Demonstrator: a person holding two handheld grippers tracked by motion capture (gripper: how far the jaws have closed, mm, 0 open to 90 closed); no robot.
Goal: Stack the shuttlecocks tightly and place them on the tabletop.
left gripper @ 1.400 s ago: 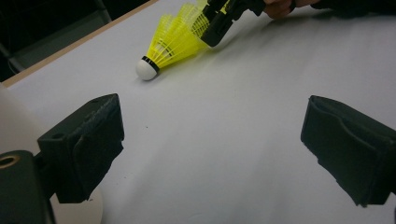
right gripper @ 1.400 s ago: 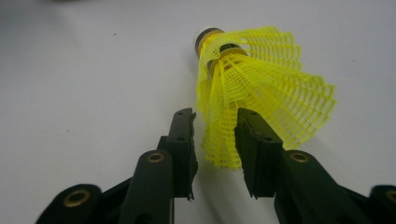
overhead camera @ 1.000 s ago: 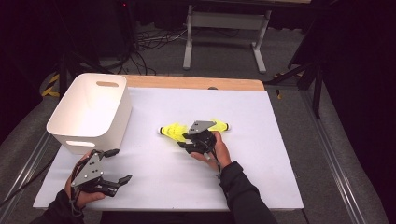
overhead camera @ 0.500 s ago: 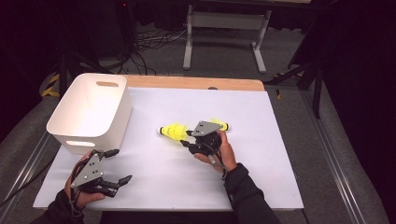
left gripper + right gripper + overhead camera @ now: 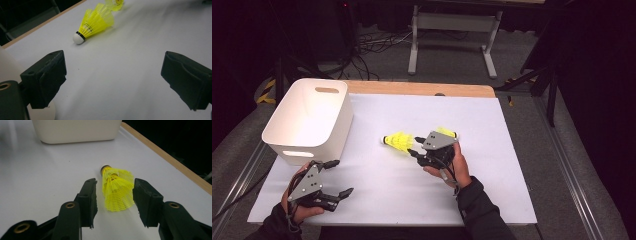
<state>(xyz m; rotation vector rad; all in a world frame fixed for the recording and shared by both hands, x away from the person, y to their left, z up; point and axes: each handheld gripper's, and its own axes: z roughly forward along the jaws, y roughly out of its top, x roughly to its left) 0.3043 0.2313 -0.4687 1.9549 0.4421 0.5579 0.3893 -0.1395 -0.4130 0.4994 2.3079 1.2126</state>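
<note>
Straddling a yellow shuttlecock (image 5: 115, 188), the right gripper (image 5: 114, 195) gapes open, untouching. Left gripper (image 5: 335, 178) rests open near the desk (image 5: 512, 150) edge.

The right gripper (image 5: 416, 148) sits low in the person's right hand (image 5: 451, 164), forearm angled in from below, jaws parted. The left gripper (image 5: 343, 177), held in the left hand (image 5: 298, 200), rests with jaws spread wide and nothing between them.

Open tabletop (image 5: 492, 150) beside white bin (image 5: 312, 120)
</note>
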